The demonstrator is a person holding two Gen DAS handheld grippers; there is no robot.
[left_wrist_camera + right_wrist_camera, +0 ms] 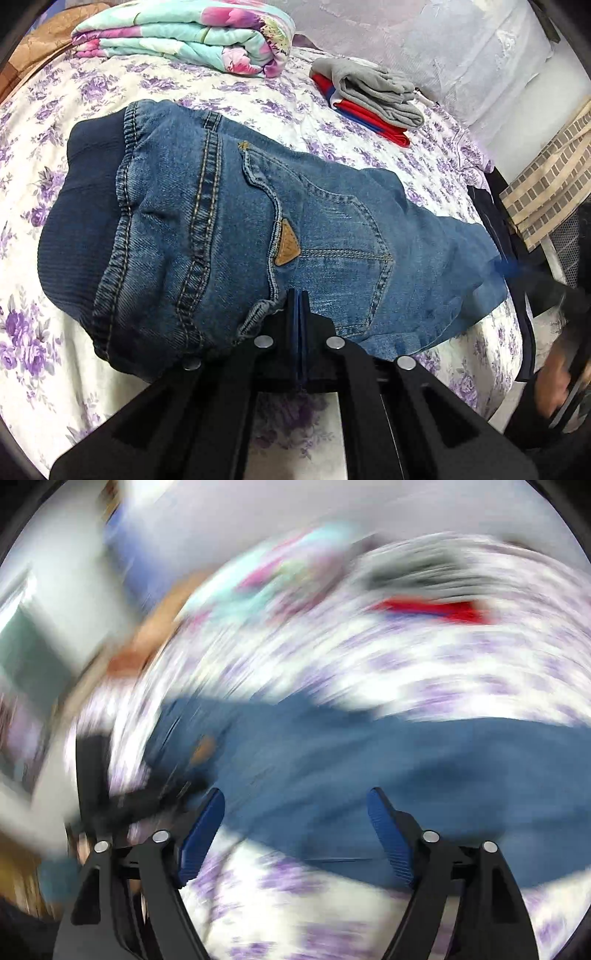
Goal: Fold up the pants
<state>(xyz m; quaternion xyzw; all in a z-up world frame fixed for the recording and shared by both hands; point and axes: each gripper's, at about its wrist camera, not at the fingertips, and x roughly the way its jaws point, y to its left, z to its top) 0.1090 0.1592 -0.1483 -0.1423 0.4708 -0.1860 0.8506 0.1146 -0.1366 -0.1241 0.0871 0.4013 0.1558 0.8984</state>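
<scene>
Blue jeans (229, 236) lie on the flowered bedsheet (33, 155), back pocket and tan patch facing up, dark ribbed waistband at the left. My left gripper (298, 295) is shut at the jeans' near edge by a belt loop; whether cloth is pinched between the fingers is hidden. In the right wrist view, which is heavily motion-blurred, my right gripper (295, 801) is open and empty, just above the jeans (369, 760). It also shows blurred at the jeans' right end in the left wrist view (517, 269).
A folded floral blanket (192, 37) lies at the back of the bed. A folded grey garment on red-blue cloth (373, 96) lies at the back right. Dark clothing and a checked cloth (546, 192) hang at the bed's right edge.
</scene>
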